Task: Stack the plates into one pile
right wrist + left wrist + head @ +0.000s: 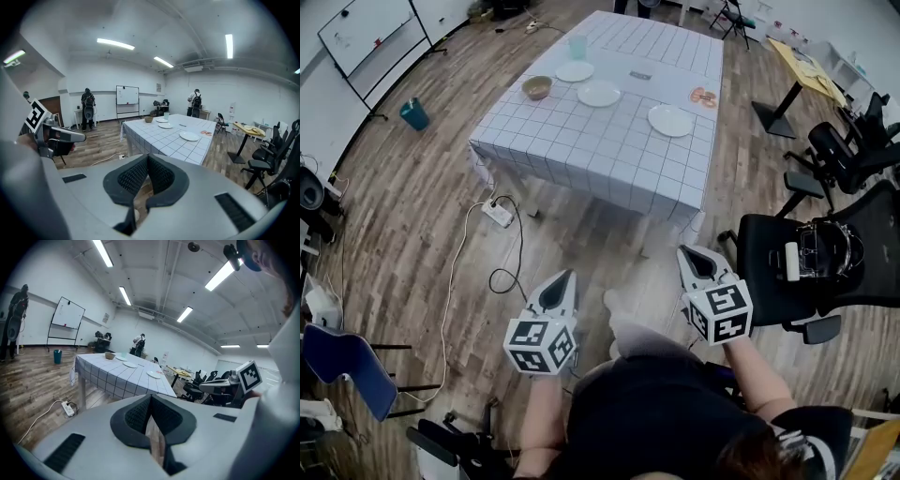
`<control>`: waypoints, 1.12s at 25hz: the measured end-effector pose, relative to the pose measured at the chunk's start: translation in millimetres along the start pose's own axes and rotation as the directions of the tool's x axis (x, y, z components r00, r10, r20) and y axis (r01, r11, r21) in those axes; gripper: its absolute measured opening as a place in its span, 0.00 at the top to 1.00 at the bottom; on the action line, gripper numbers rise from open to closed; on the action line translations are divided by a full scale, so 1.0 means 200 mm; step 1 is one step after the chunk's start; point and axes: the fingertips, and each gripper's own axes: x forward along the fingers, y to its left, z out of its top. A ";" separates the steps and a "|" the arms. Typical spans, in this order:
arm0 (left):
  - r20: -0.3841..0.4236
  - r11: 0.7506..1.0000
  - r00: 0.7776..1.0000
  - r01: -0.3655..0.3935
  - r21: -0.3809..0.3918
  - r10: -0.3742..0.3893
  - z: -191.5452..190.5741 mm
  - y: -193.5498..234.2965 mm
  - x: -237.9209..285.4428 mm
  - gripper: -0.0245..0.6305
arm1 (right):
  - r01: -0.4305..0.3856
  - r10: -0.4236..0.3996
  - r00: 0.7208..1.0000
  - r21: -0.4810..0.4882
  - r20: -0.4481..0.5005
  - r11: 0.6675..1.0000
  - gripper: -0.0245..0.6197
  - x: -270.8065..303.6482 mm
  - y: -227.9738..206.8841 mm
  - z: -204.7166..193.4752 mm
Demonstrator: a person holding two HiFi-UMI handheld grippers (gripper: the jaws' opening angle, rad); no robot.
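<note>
The tablecloth [581, 155] is white fabric with a dark grid, matt and smooth. The floor [412, 216] is of wood planks with a light sheen. The plates [670, 120] look white, smooth and a little glossy. The left gripper [562, 281] and the right gripper [692, 258] have grey matt plastic shells. Their pads [136, 416] are black and finely ribbed.

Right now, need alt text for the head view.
Looking down, a person stands on a wood floor short of a table with a checked cloth, holding the left hand-held gripper and right hand-held gripper, both shut and empty. Three white plates lie apart on it, with a bowl and a cup.
</note>
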 end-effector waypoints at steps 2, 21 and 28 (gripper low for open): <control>0.010 1.000 1.000 0.014 0.014 -0.014 0.05 0.04 0.09 0.92 | 0.013 -0.013 1.000 0.000 0.019 1.000 0.94 0.09 -0.04 0.04; -0.066 0.991 0.998 0.012 0.137 -0.003 0.57 0.54 0.73 0.92 | -0.098 0.096 0.995 0.104 0.025 0.990 0.94 1.08 -0.16 0.42; -0.097 0.988 0.993 0.078 0.132 -0.065 0.65 0.58 1.01 0.92 | -0.038 0.035 0.999 0.164 0.022 0.986 0.94 1.23 -0.34 0.44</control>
